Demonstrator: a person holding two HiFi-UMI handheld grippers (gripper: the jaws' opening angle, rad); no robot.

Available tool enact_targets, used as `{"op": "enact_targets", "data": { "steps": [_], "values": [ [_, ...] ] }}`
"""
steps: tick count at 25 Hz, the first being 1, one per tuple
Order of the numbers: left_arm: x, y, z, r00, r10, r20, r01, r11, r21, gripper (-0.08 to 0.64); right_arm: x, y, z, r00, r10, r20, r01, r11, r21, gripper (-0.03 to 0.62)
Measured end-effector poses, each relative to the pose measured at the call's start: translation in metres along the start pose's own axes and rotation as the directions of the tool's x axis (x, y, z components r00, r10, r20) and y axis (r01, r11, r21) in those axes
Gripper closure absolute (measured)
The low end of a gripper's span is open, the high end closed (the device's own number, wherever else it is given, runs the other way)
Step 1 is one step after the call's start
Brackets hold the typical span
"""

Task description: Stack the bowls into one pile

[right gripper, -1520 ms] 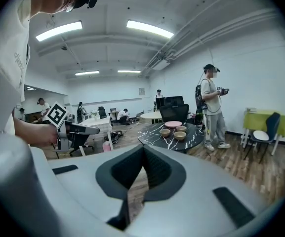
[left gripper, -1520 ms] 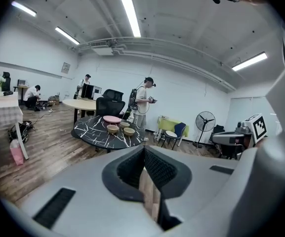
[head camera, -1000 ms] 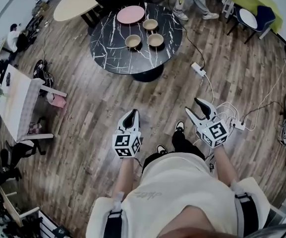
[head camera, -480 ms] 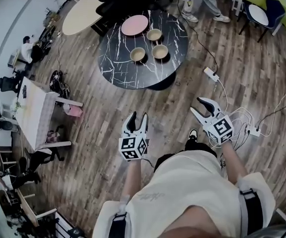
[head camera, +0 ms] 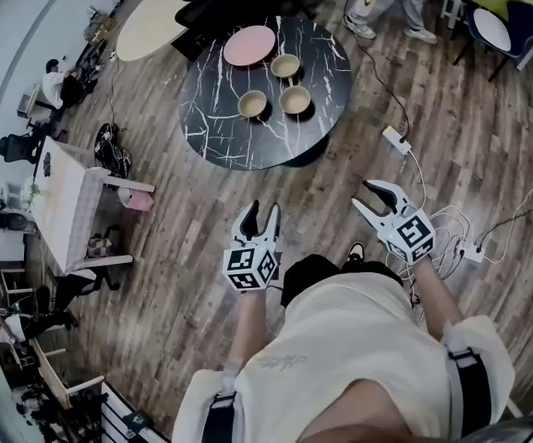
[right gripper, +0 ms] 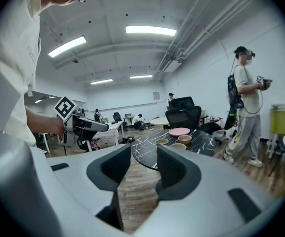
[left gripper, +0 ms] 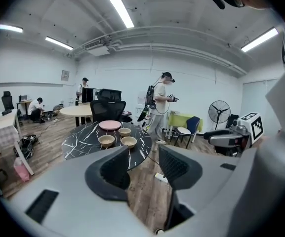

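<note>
Head view: the left tool (head camera: 261,212) and right tool (head camera: 364,195) hang over the wood floor (head camera: 183,238), well apart from the black marbled counter (head camera: 215,127) at 12 o'clock. Three bowls (head camera: 295,100) sit there separately, unstacked, with a pink plate (head camera: 249,45) at their 11 o'clock.

Left gripper view: the left tool's jaws have just been opening and stand spread, nothing between them; the bowls (left gripper: 106,140) lie at 11 o'clock.

Right gripper view: the right tool's jaws have just been closing slightly, yet are apart and empty; the bowls (right gripper: 178,146) show at 1 o'clock.
</note>
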State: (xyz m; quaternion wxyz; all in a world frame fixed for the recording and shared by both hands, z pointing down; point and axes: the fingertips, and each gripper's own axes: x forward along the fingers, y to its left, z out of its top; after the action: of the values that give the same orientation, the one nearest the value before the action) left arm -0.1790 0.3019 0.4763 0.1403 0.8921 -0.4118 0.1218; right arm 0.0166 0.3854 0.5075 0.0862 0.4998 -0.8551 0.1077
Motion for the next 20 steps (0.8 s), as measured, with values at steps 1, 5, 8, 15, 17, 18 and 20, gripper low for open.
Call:
{"op": "enact_targets", "data": {
  "steps": [1,5,8,15,17,18,20],
  "values": [
    [0.003,0.000,0.000,1.000,0.002,-0.005,-0.002,1.000,0.006,0.351,0.002,-0.004,-0.001,1.000,0.001,0.004,-0.001,1.000,0.008,0.423],
    [0.014,0.006,-0.006,0.999,0.011,-0.033,-0.011,1.000,-0.002,0.351,0.012,-0.017,-0.005,1.000,0.007,0.004,-0.007,0.999,0.034,0.420],
    [0.030,0.008,-0.012,0.999,0.007,-0.054,-0.008,1.000,-0.016,0.351,0.017,-0.026,-0.005,1.000,0.008,-0.014,-0.007,0.999,0.044,0.423],
    [0.093,0.004,-0.003,0.996,-0.061,-0.069,0.058,0.997,-0.041,0.351,0.037,-0.062,0.002,0.999,-0.025,-0.033,0.027,0.999,0.047,0.423],
    [0.111,0.007,0.014,0.995,-0.077,-0.055,0.076,0.997,-0.032,0.351,0.046,-0.074,0.014,0.999,-0.034,-0.026,0.035,0.998,0.044,0.423],
    [0.120,0.009,0.024,0.995,-0.085,-0.043,0.084,0.996,-0.019,0.351,0.051,-0.081,0.020,0.999,-0.038,-0.022,0.038,0.999,0.037,0.429],
    [0.136,0.013,0.037,0.995,-0.094,-0.024,0.094,0.996,0.004,0.351,0.060,-0.095,0.028,0.999,-0.048,-0.021,0.048,0.999,0.014,0.431]
  ]
}}
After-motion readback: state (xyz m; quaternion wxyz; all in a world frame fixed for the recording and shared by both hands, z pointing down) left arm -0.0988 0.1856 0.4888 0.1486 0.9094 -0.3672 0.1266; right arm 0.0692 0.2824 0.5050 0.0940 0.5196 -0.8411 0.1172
